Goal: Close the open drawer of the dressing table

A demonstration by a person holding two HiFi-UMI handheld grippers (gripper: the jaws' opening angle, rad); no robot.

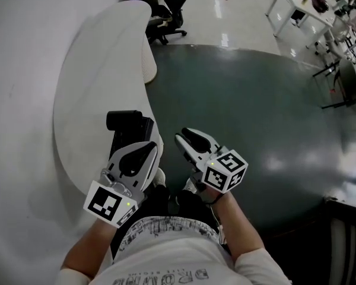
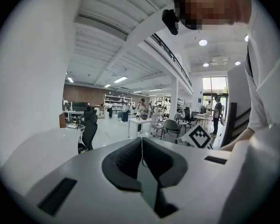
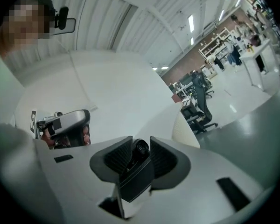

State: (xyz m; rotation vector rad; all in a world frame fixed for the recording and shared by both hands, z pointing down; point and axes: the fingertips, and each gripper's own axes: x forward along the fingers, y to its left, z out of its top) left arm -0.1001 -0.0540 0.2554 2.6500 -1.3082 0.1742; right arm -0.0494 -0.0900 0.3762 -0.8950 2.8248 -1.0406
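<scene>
At waist height, left gripper (image 2: 141, 143) jaws together, right gripper (image 1: 185, 136) looks clamped on a small black round-tipped object (image 3: 140, 150); drawer in no view, neither gripper demonstrably nearer.

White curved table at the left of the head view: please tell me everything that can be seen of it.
The white curved table has a smooth matte top, long and bent like a bean, with a rounded far end; a cream side wall shows under that end, down to the dark green glossy floor. No drawer is in view. The left gripper hangs over its near edge, and a black boxy thing shows ahead of it; whether either touches the table I cannot tell.
</scene>
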